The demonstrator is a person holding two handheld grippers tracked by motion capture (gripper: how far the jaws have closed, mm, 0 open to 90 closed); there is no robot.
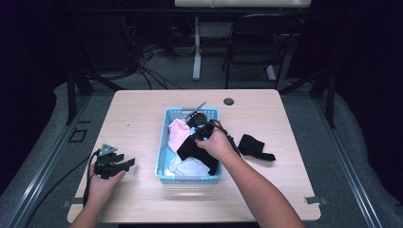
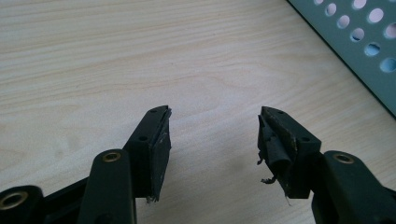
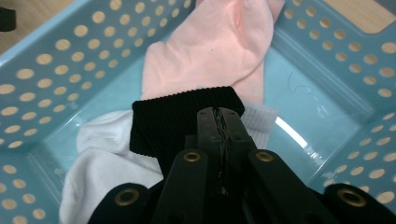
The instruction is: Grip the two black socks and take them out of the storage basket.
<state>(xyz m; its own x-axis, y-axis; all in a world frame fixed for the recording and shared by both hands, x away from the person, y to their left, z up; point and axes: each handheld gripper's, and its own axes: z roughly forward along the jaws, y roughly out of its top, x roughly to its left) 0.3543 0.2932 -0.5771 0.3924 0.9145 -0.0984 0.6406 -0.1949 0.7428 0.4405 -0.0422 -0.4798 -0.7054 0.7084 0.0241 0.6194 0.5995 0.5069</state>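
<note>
Black sock (image 3: 180, 126): ribbed cuff points away from right gripper, length running back under it.
Right gripper (image 3: 223, 122): clamped on it, over basket (image 3: 56, 65).
Left gripper (image 2: 212, 135): jaws apart, empty.

We find no readable text, label, brand, number or sign on anything in these three views.

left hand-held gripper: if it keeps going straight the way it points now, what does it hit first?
Probably the side wall of the blue basket. The left hand-held gripper, jaws open and empty, points over the bare table toward it. Depth is unclear; if pitched down, it meets the table first.
</note>
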